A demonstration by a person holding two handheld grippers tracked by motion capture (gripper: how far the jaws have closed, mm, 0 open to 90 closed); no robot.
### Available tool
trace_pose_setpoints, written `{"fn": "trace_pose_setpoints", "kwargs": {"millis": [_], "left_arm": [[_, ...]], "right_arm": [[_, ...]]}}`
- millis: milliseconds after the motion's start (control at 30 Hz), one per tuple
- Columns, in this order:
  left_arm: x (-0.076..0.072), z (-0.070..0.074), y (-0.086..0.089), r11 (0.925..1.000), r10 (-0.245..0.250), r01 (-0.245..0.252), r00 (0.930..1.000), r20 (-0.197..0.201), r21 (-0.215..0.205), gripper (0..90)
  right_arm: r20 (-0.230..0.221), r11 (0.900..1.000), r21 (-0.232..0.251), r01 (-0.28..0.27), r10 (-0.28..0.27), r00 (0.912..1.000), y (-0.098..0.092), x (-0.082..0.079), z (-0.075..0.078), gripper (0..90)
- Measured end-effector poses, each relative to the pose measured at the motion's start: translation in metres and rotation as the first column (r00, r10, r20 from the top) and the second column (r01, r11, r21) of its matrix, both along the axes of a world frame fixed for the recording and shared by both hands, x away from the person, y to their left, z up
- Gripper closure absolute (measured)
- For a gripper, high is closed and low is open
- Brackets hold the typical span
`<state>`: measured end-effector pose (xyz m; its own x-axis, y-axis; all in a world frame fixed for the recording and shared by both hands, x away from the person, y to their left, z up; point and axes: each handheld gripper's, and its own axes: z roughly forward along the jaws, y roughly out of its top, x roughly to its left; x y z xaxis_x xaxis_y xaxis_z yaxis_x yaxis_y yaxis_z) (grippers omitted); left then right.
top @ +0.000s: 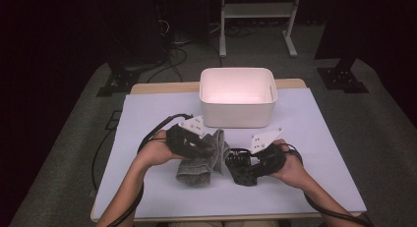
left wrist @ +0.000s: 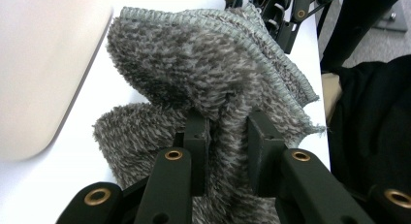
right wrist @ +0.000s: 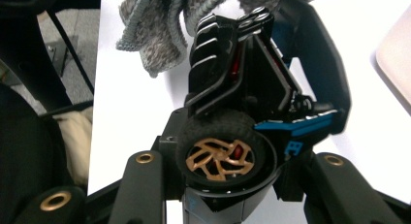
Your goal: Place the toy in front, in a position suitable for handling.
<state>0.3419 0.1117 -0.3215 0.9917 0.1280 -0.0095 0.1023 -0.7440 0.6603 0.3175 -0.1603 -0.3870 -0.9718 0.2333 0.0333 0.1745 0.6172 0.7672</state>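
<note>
Left gripper and right gripper meeting mid-table, fuzzy grey towel between; white plastic bin behind, holding nothing visible. Left gripper view: pinching a fold of shaggy, hemmed towel. Right gripper view: clamped on black toy car, rubbery tyre, bronze spoked wheel.

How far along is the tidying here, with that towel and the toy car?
Nothing looks put away yet: the white bin shows bare inside. In hand: the left gripper has its fingers pinching a fold of the grey towel, and the right gripper clasps the black toy car at a wheel. Left, probably: getting both into the bin.
</note>
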Motion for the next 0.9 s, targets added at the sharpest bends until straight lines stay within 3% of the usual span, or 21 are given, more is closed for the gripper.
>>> {"fn": "trace_pose_setpoints", "kwargs": {"millis": [233, 333, 467, 600, 767, 900], "left_arm": [[-0.004, 0.004, 0.016, 0.9998, 0.012, -0.012, 0.9998, 0.014, -0.016, 73.5], [-0.006, 0.008, 0.015, 0.9992, -0.004, 0.005, 0.9999, 0.015, -0.040, 73.5], [-0.011, 0.010, -0.004, 0.9988, -0.047, 0.048, 0.9980, 0.041, -0.009, 73.5], [-0.012, 0.019, -0.024, 0.9957, -0.093, 0.092, 0.9933, 0.069, 0.008, 73.5], [-0.010, 0.021, -0.049, 0.9899, -0.141, 0.140, 0.9881, 0.061, 0.022, 73.4], [-0.005, 0.021, -0.051, 0.9894, -0.146, 0.145, 0.9876, 0.059, 0.009, 73.4]], "right_arm": [[0.000, 0.998, 0.048, -0.042, 0.042, 0.9991, 0.025, 0.007, 0.004, 56.0], [0.011, 0.997, 0.013, -0.070, 0.070, 0.9975, 0.043, 0.006, 0.000, 56.0], [0.012, 0.997, -0.005, -0.077, 0.077, 0.9970, 0.052, 0.005, -0.003, 56.0], [-0.006, 0.998, 0.009, -0.068, 0.068, 0.9977, 0.047, 0.008, -0.004, 56.0], [0.012, 0.998, 0.013, -0.067, 0.066, 0.9977, 0.048, 0.004, -0.005, 56.0], [-0.017, 0.998, 0.046, -0.041, 0.042, 0.9990, 0.034, 0.008, -0.007, 56.0]]}}
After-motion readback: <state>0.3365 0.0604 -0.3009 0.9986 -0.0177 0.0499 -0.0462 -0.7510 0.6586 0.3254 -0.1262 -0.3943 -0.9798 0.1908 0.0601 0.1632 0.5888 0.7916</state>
